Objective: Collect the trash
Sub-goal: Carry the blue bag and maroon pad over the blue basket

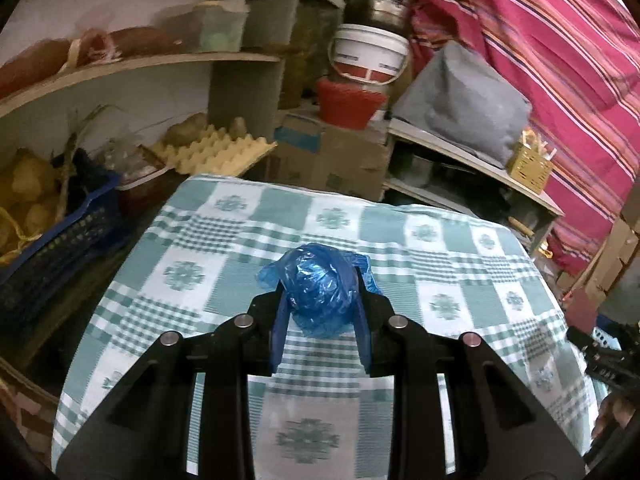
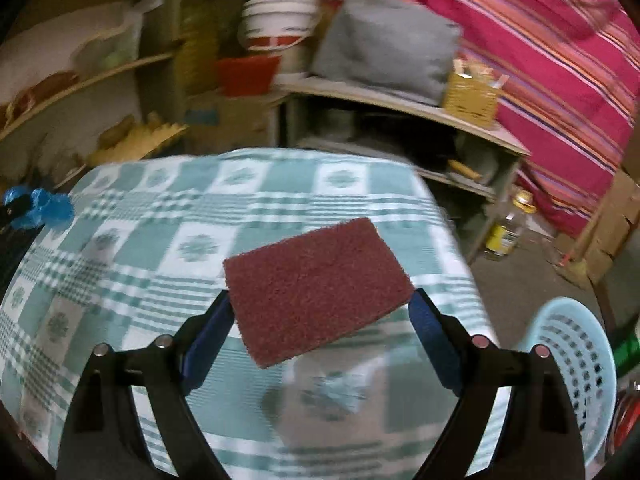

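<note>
Basket (image 2: 576, 364) beside table, contents unseen; left gripper (image 1: 320, 292) pinching blue bag (image 1: 318, 288), right gripper (image 2: 320, 312) clamping scouring pad (image 2: 316, 288).

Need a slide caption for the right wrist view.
Right gripper holds a maroon scouring pad above the green-checked tablecloth; light blue laundry basket waits at right.

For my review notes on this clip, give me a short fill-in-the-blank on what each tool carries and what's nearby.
1. The left tool is shut on a crumpled ____ plastic bag.
2. The right tool grips a flat maroon ____.
3. The table wears a green-and-white checked ____.
4. Beside the table, at lower right in the right view, stands a light blue ____.

Missing words: blue; scrub pad; cloth; basket
</note>
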`<state>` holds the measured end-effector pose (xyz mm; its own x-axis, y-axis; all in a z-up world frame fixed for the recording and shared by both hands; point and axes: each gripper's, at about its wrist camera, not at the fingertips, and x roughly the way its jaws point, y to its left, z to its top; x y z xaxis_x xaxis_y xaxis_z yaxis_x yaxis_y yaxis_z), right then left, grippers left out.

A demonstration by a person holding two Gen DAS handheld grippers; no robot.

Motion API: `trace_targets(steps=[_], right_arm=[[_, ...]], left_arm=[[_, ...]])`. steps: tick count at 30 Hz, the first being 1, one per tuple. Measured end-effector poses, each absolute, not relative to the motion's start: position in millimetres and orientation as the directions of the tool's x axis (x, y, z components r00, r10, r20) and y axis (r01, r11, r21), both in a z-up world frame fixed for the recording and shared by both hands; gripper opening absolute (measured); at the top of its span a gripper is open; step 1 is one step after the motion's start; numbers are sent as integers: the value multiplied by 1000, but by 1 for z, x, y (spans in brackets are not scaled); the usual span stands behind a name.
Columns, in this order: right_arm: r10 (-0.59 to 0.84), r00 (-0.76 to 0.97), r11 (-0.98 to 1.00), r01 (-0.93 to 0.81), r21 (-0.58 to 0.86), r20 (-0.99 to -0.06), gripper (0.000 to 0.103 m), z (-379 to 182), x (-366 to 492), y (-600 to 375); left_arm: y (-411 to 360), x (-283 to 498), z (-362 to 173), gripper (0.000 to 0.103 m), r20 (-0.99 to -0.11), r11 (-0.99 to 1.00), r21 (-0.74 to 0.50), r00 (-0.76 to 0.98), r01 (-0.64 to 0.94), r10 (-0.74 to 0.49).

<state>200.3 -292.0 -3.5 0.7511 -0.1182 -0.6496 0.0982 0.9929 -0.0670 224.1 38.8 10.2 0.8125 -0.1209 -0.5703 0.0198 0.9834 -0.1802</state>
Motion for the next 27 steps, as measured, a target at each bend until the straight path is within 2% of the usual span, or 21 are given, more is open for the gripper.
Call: trace_targets(steps=[10, 27], right_arm=[[-205, 747, 976, 207, -72, -632, 86, -4, 173, -362], [-300, 750, 932, 361, -15, -590, 86, 9, 111, -467]], left_arm=[[-35, 210, 15, 27, -564, 986, -114, 810, 118, -162], [-165, 196, 23, 27, -556, 950, -118, 773, 290, -305]])
